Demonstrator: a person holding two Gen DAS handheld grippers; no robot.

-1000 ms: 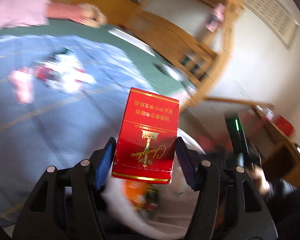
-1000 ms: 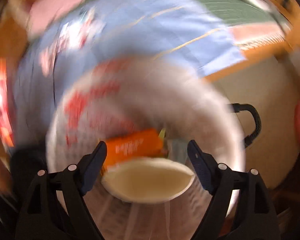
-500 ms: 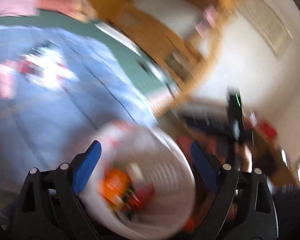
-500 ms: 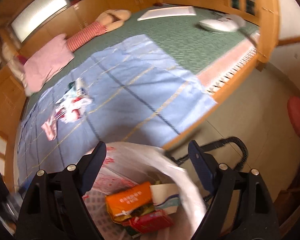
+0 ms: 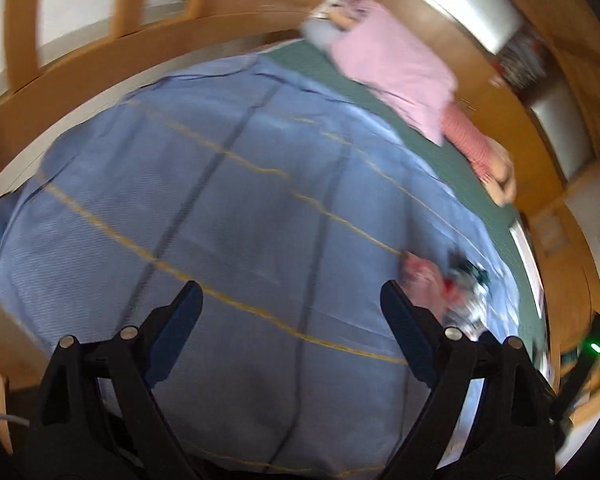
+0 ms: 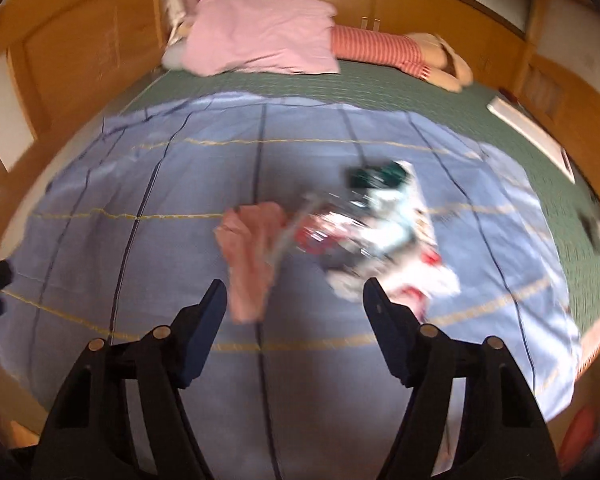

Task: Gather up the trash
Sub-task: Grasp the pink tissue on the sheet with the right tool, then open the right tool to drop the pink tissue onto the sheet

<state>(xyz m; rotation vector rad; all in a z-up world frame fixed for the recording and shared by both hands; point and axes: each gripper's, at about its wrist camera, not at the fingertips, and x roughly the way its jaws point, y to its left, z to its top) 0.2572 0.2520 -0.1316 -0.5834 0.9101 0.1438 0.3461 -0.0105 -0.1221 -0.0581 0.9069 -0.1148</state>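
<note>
A pile of trash lies on the blue sheet (image 6: pixel 160 248): a crumpled pink piece (image 6: pixel 250 248) and a heap of white, red and green wrappers (image 6: pixel 376 228). My right gripper (image 6: pixel 294 294) is open and empty, hovering just short of the pile. In the left wrist view the same pink piece (image 5: pixel 422 276) and wrappers (image 5: pixel 466 292) show blurred to the right. My left gripper (image 5: pixel 290 300) is open and empty over the bare blue sheet (image 5: pixel 220 220). The trash bag is out of view.
A pink pillow (image 6: pixel 264 34) and a striped stuffed toy (image 6: pixel 400 52) lie at the far end on the green mat (image 6: pixel 380 84). A white flat board (image 6: pixel 528 132) lies at the right. Wooden walls (image 6: pixel 60 68) enclose the bed platform.
My left gripper let go of the red box into the white bag. Both grippers then swung away from the bag and now face the blue sheet with the trash pile.
</note>
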